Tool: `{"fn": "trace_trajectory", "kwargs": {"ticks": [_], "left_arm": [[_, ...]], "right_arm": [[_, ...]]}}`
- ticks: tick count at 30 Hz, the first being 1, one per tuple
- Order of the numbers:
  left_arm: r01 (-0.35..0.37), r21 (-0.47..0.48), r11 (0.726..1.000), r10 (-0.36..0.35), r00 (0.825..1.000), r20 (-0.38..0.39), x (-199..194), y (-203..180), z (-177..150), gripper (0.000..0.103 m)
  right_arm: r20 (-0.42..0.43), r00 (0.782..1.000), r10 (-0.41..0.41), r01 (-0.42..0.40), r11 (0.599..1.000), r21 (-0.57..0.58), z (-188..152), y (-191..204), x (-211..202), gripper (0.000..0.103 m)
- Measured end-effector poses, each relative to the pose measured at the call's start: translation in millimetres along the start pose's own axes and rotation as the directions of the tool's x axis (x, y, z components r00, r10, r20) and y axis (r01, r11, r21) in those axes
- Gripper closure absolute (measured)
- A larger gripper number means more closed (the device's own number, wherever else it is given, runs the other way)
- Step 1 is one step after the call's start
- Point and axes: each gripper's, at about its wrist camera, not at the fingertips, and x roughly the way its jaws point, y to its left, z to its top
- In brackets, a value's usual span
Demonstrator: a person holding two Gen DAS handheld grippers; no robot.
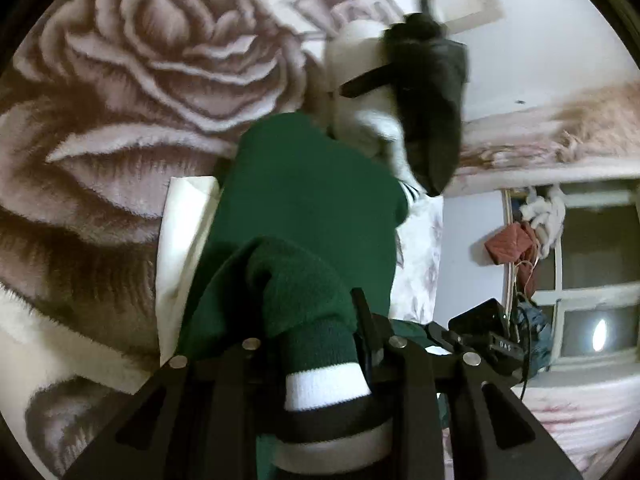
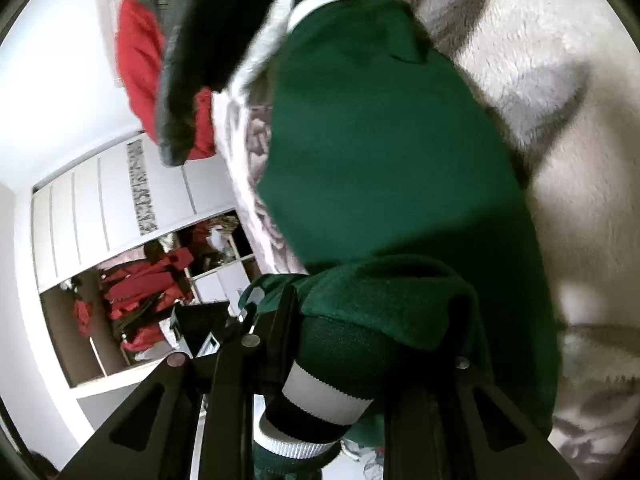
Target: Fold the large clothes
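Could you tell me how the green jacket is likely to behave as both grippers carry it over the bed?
The green jacket will probably sag: it hangs in soft folds between the left gripper and right gripper. Its thick fleece looks fairly heavy. The ribbed hem bunched between the jaws should resist slipping.

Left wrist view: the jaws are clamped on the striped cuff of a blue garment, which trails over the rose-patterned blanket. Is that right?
Not quite: the garment is dark green, not blue, as the left wrist view shows. The rest holds: the left gripper has its jaws clamped on the striped cuff, and the fabric trails over the rose-patterned blanket.
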Motion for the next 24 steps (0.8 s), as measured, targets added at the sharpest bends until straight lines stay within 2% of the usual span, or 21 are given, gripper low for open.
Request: {"fn": "trace_trajectory", "kwargs": {"ticks": [2,7,9,10,11,12,13,16,18,19,21,22,24], "left_arm": [[0.004,-0.016,1.0,-0.004,1.0,0.0,-6,-4,5,0.079],[0.018,-0.011,1.0,-0.018,0.999,0.045,-23,-19,11,0.075],[0.058,-0.041,0.997,-0.056,0.997,0.055,-22,-16,18,0.056],[0.09,-0.045,0.995,-0.087,0.995,0.054,-21,-15,22,0.031],[0.095,-0.041,0.995,-0.092,0.994,0.064,-21,-17,26,0.016],[0.088,-0.033,0.996,-0.085,0.992,0.088,-23,-21,30,0.012],[0.085,-0.025,0.996,-0.082,0.992,0.092,-23,-23,34,0.01],[0.062,-0.011,0.998,-0.06,0.992,0.112,-22,-27,45,0.01],[0.014,0.014,1.0,-0.016,0.989,0.144,-23,-31,49,0.01],[-0.008,0.027,1.0,0.003,0.988,0.156,-23,-32,50,0.01],[-0.077,0.065,0.995,0.064,0.98,0.189,-25,-38,46,0.01],[-0.135,0.091,0.987,0.114,0.971,0.211,-26,-41,41,0.01],[-0.263,0.127,0.956,0.225,0.941,0.254,-29,-46,26,0.01]], "right_arm": [[-0.017,1.0,0.003,-0.003,1.0,-0.017,6,8,5,0.072],[-0.043,0.999,0.025,-0.027,0.998,-0.051,23,36,10,0.071],[-0.04,0.999,0.03,-0.03,0.999,-0.019,31,38,11,0.07],[-0.037,0.999,0.031,-0.031,0.999,-0.009,33,38,11,0.066],[-0.036,0.999,0.038,-0.038,0.999,0.006,35,38,12,0.058],[-0.035,0.998,0.048,-0.047,0.999,0.017,37,38,14,0.053],[-0.033,0.998,0.059,-0.058,0.998,0.021,38,39,15,0.043],[0.012,0.997,0.082,-0.082,0.997,0.002,43,47,14,0.037],[0.063,0.992,0.111,-0.11,0.994,-0.017,48,52,8,0.035],[0.099,0.99,0.097,-0.093,0.995,-0.046,51,58,2,0.03],[0.154,0.988,0.03,-0.013,0.994,-0.11,52,71,-7,0.026],[0.181,0.983,-0.028,0.057,0.986,-0.158,51,79,-13,0.026],[0.198,0.971,-0.132,0.179,0.955,-0.238,43,88,-18,0.026]]}}
